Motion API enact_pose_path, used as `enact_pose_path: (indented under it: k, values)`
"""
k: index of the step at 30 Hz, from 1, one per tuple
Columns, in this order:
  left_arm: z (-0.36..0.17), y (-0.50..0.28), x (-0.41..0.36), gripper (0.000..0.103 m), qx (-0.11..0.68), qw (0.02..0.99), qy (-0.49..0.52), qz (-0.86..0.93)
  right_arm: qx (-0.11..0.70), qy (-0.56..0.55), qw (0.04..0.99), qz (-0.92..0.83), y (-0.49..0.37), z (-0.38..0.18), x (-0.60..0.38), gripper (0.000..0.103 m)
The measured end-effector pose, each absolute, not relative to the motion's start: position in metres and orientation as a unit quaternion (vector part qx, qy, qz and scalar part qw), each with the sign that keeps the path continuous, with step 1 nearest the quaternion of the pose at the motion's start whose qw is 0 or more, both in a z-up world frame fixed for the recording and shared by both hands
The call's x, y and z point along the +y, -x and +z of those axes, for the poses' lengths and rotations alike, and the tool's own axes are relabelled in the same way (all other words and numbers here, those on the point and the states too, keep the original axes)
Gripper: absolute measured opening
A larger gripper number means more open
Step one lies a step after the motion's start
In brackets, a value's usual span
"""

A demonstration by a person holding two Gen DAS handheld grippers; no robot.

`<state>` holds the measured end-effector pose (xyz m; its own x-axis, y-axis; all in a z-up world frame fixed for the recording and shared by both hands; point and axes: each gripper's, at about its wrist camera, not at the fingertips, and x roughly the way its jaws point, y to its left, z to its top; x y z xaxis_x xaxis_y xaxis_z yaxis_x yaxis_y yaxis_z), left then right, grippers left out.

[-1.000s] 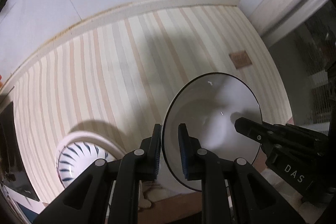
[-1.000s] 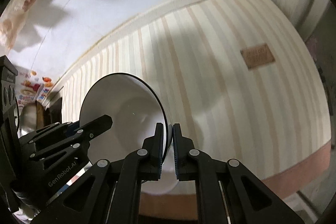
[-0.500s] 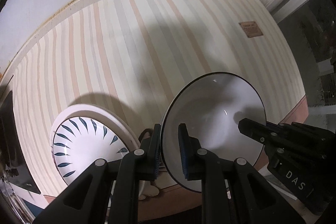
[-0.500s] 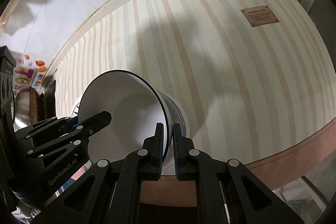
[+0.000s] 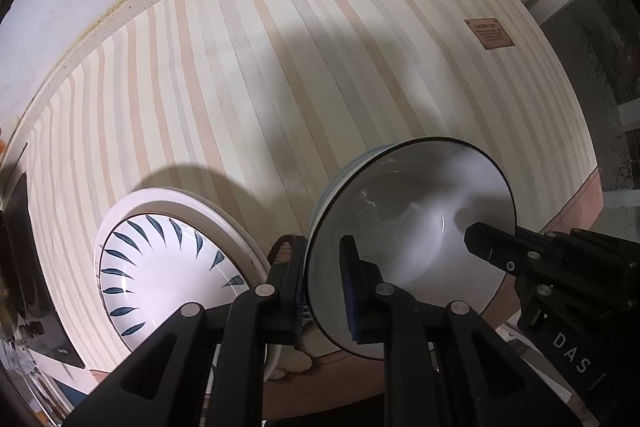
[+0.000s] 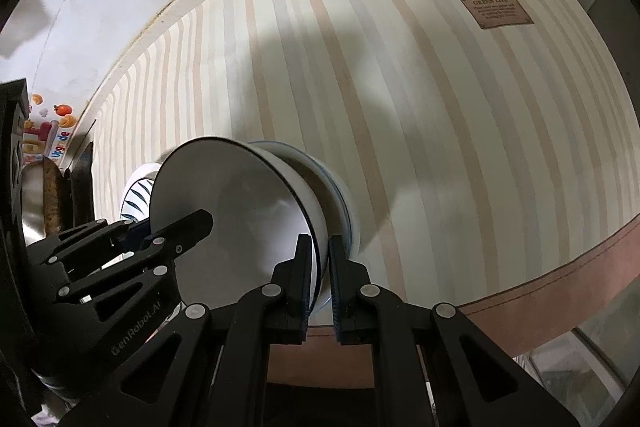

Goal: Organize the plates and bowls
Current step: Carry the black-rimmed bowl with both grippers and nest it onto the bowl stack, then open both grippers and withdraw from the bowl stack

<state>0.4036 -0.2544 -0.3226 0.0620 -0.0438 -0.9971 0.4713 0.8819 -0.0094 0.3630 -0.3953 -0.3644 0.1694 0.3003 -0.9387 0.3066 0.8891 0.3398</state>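
A white bowl with a thin dark rim (image 5: 412, 227) is held between both grippers. My left gripper (image 5: 324, 291) is shut on the bowl's left rim, and my right gripper (image 6: 320, 271) is shut on its right rim. The bowl (image 6: 236, 203) sits low over a stack of other bowls with blue lines (image 6: 340, 195) on the striped tablecloth; whether it rests in them I cannot tell. In the left wrist view the right gripper's fingers (image 5: 492, 247) reach in over the far rim. A white plate with blue leaf marks (image 5: 160, 275) lies left of the bowl.
The striped tablecloth (image 5: 280, 87) stretches ahead to a white wall. A brown label (image 6: 496, 11) is sewn on it at the far right. The cloth's brown hem (image 6: 540, 283) marks the near table edge. Dark items and a coloured packet (image 6: 44, 131) stand at the left.
Both grippers have come down with the bowl toward the table. The blue-leaf plate has come fuller into view on the left, and the blue-lined bowls now show under the held bowl.
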Motion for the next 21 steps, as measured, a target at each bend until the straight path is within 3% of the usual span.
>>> enact_pose_path:
  k: [13, 21]
  values:
    - [-0.313, -0.399, -0.25, 0.014, 0.655, 0.716, -0.158, -0.185, 0.646, -0.219, 0.731, -0.01, -0.363, -0.352, -0.395, 0.015]
    - [-0.245, -0.373, -0.235, 0.015, 0.596, 0.761, -0.162, -0.201, 0.611, -0.199, 0.766, -0.007, -0.334, -0.301, -0.386, 0.015]
